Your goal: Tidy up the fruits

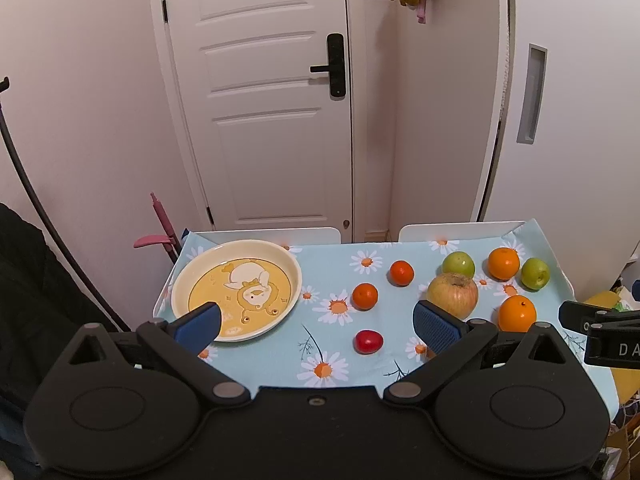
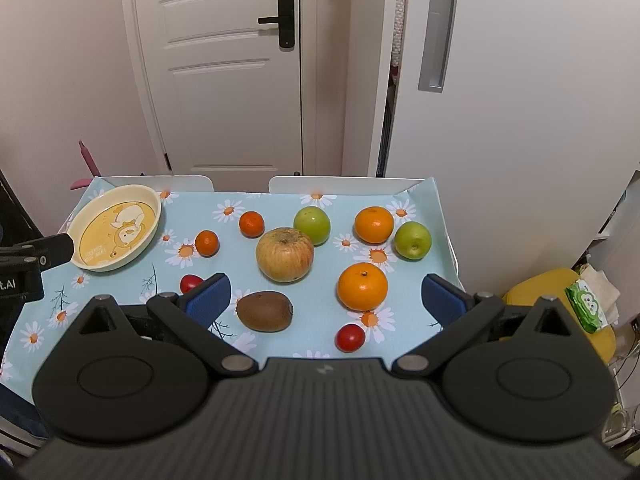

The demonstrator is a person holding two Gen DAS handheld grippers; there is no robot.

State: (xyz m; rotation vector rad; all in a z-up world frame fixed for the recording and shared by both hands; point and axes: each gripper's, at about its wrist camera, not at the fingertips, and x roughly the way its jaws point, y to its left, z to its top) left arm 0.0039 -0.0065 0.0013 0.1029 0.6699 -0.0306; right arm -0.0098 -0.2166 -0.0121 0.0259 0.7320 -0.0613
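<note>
A cream plate with a yellow duck picture sits at the table's far left, with nothing in it. Loose fruit lies on the daisy tablecloth: a big yellow-red apple, two green apples, two oranges, two small tangerines, a kiwi and two red cherry tomatoes. My left gripper is open and empty above the near table, by the plate. My right gripper is open and empty above the kiwi and near orange.
The table stands against a white door and a white sliding panel. A pink handle leans at the far left corner. A yellow stool with a tissue pack stands to the right.
</note>
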